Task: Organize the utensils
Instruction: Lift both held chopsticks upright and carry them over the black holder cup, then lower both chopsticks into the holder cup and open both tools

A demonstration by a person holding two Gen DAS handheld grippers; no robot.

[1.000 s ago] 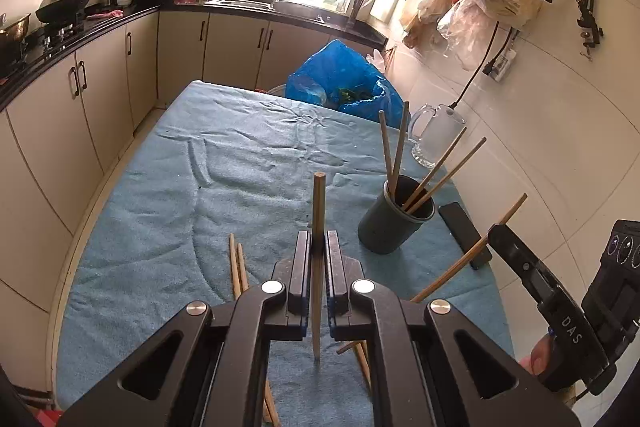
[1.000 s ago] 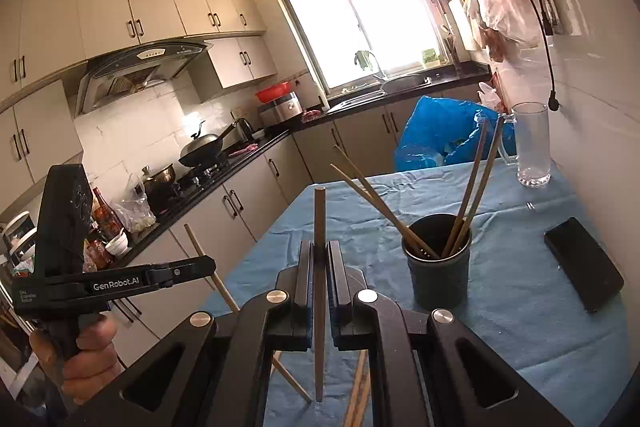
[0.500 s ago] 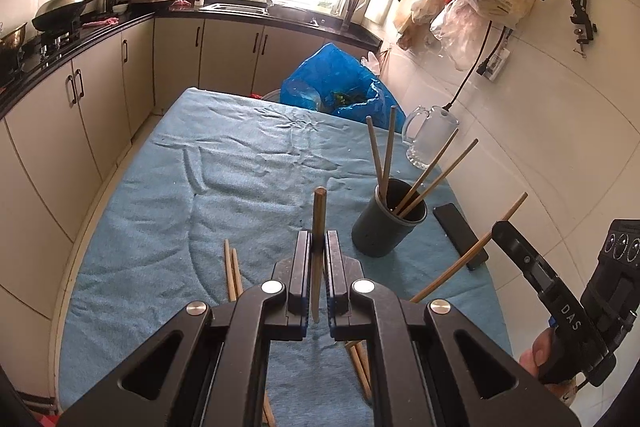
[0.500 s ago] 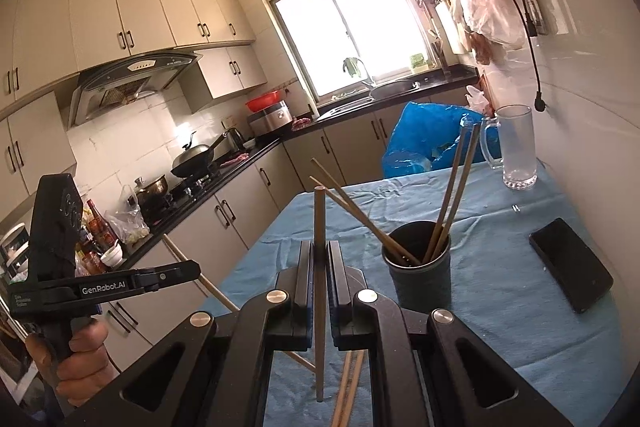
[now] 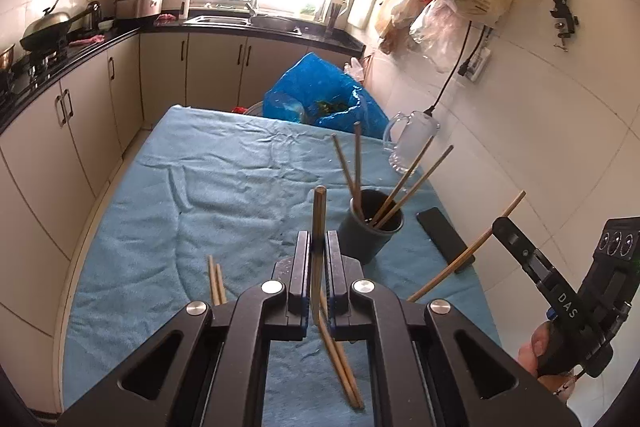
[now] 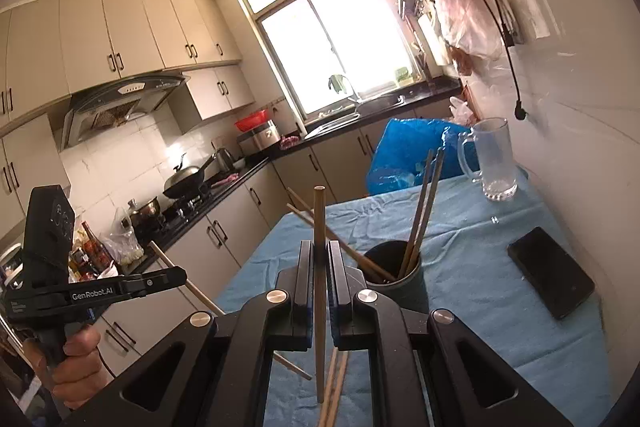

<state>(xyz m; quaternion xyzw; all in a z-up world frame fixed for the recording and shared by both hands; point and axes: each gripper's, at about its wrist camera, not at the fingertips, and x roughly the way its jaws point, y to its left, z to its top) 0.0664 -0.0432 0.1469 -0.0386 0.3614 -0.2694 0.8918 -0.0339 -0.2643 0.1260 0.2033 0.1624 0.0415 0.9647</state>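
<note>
My left gripper point(image 5: 319, 239) is shut on a wooden chopstick point(image 5: 319, 211), held upright above the blue cloth. My right gripper point(image 6: 319, 247) is shut on another chopstick point(image 6: 319, 219), also upright. A dark cup point(image 5: 372, 235) holds several chopsticks point(image 5: 352, 167) and stands just right of the left gripper; in the right wrist view the cup point(image 6: 400, 281) is just beyond my fingers, to the right. Loose chopsticks lie on the cloth: a pair point(image 5: 216, 283) at the left and a pair point(image 5: 344, 371) under the left gripper. The right gripper also shows in the left wrist view point(image 5: 504, 227).
A black phone point(image 5: 444, 239) lies right of the cup. A glass mug point(image 5: 412, 143) stands at the table's far right by the wall. A blue plastic bag point(image 5: 324, 99) sits beyond the far edge. Kitchen cabinets point(image 5: 60, 131) run along the left.
Both grippers have risen and tilted upward with their chopsticks held. The cup now sits lower and closer in both views.
</note>
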